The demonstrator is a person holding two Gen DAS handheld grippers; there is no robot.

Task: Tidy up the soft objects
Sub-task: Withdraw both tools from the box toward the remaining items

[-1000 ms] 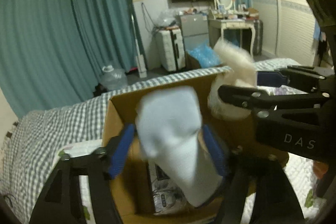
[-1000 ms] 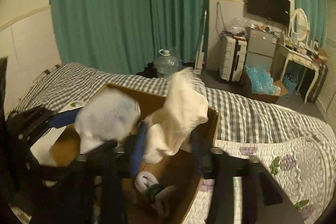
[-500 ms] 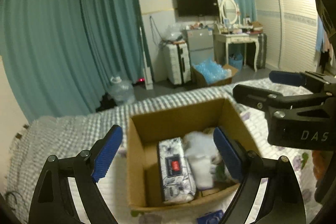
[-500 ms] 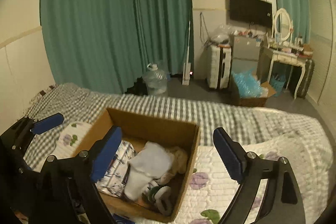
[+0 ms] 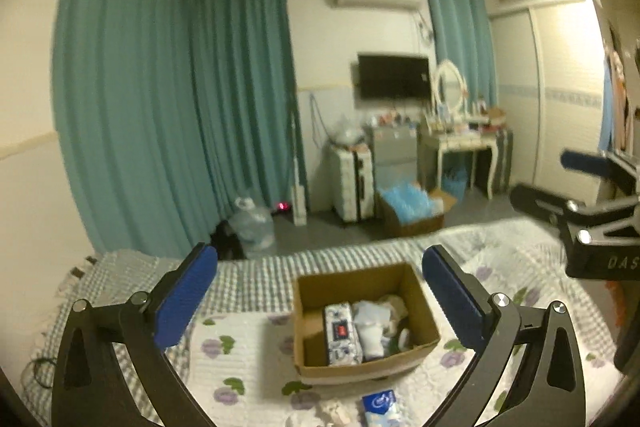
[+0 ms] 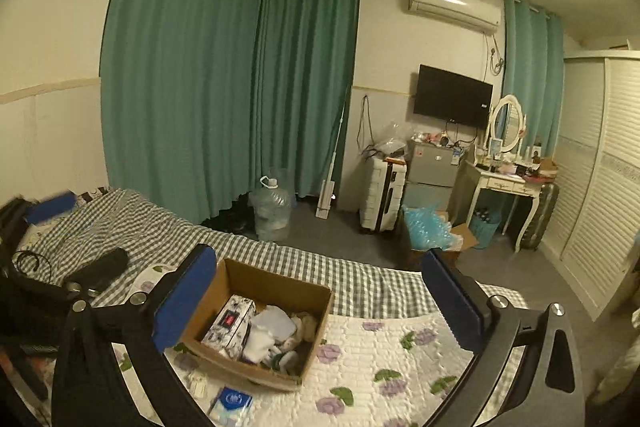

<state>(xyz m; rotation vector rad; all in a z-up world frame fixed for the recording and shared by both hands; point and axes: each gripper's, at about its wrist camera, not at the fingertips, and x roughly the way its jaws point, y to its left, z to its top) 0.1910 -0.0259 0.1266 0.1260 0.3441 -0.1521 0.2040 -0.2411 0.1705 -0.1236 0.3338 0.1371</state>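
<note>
A brown cardboard box sits on the bed, also in the right wrist view. Inside lie a white sock, a cream soft item and a patterned tissue pack; the same sock and pack show in the right wrist view. My left gripper is open and empty, high above the box. My right gripper is open and empty, also well above the box. The right gripper appears at the right edge of the left wrist view.
A blue tissue packet lies on the floral quilt in front of the box, also in the right wrist view. Dark items and a cable lie on the checked sheet at left. Beyond the bed are a water jug, suitcase and dressing table.
Both grippers opened and dropped the white sock and the cream item into the box, then rose and pulled back far above it.
</note>
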